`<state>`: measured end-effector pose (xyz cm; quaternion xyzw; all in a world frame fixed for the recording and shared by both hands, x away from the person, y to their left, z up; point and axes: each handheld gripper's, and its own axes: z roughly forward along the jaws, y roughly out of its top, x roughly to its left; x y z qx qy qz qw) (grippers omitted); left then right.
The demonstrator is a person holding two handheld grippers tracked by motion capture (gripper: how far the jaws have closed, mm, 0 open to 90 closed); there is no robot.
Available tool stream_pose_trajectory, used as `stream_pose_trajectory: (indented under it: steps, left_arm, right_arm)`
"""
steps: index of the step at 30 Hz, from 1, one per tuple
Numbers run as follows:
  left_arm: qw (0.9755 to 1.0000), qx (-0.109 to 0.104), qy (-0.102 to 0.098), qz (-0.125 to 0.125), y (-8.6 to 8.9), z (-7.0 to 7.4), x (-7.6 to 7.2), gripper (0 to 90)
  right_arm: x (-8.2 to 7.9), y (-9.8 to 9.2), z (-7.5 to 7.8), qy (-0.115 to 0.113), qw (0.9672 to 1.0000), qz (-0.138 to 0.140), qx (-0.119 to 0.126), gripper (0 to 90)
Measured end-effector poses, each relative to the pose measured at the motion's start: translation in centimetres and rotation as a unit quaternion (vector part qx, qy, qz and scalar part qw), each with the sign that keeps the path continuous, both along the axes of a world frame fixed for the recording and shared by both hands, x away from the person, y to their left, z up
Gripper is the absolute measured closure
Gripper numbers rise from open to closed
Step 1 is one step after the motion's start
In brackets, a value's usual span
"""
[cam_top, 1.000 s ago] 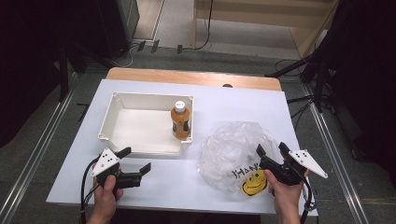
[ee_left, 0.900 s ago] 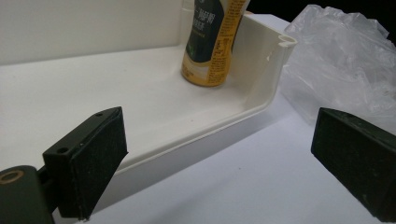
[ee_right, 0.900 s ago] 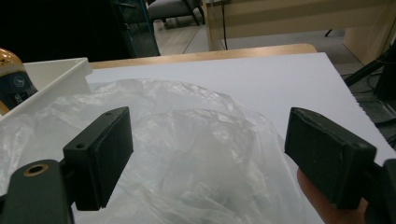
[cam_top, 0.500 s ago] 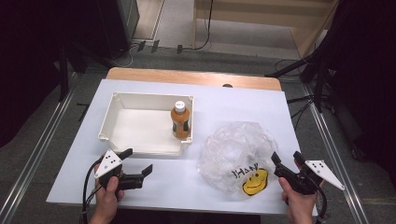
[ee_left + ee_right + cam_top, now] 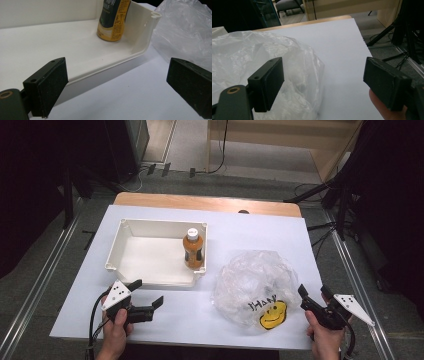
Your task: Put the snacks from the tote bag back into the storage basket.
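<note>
On the white table (image 5: 150, 320) a crumpled clear plastic bag (image 5: 255, 282) lies at the right, with a yellow smiley face and dark lettering printed on its near edge. To its left stands a shallow white rectangular tray (image 5: 131, 226), and an orange drink bottle (image 5: 193, 249) with a white cap stands upright inside the tray's right end, close against the right wall. The bag and the tray lie near each other; whether they touch cannot be told. The right gripper (image 5: 312, 296) is held at the near right corner of the table, just beside the bag's right edge, its jaws spread wide apart with nothing between them; in the right gripper view the bag (image 5: 262, 72) bulges behind the left jaw while bare white table shows through the gap, and a fingertip of the holding hand shows under the right jaw. The left gripper (image 5: 147, 293) hovers just in front of the tray's near wall, its jaws likewise parted and empty. In the left gripper view the tray's rounded near corner (image 5: 140, 47) lies between the jaws, with the bottle's (image 5: 112, 22) dark label and orange base beyond it and the bag (image 5: 185, 30) at the right
</note>
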<state>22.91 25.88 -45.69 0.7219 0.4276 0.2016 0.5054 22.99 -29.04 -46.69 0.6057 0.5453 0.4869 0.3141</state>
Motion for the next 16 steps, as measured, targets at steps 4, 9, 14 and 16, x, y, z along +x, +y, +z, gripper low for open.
stream_pose_trajectory:
  steps: [4, 9, 14, 16]
  left_arm:
    - [1.0, -0.001, 0.0, 0.0, 0.0, 0.0, 0.0, 3.7]
    - [1.0, 0.0, 0.0, -0.001, -0.1, 0.0, 0.0, 3.7]
    - [1.0, 0.005, 0.001, 0.0, -0.2, -0.1, -0.1, 3.7]
    - [1.0, 0.007, 0.001, -0.002, -0.3, -0.1, 0.0, 3.7]
  right_arm:
    - [0.0, -0.4, -0.5, 0.007, 0.9999, -0.009, 0.008, 17.6]
    - [0.0, -0.5, -0.7, 0.009, 0.9998, -0.012, 0.013, 17.8]
    - [0.1, -0.3, -1.0, 0.015, 0.9997, -0.009, 0.016, 17.7]
    - [0.1, -0.4, -1.1, 0.015, 0.9996, -0.008, 0.021, 17.7]
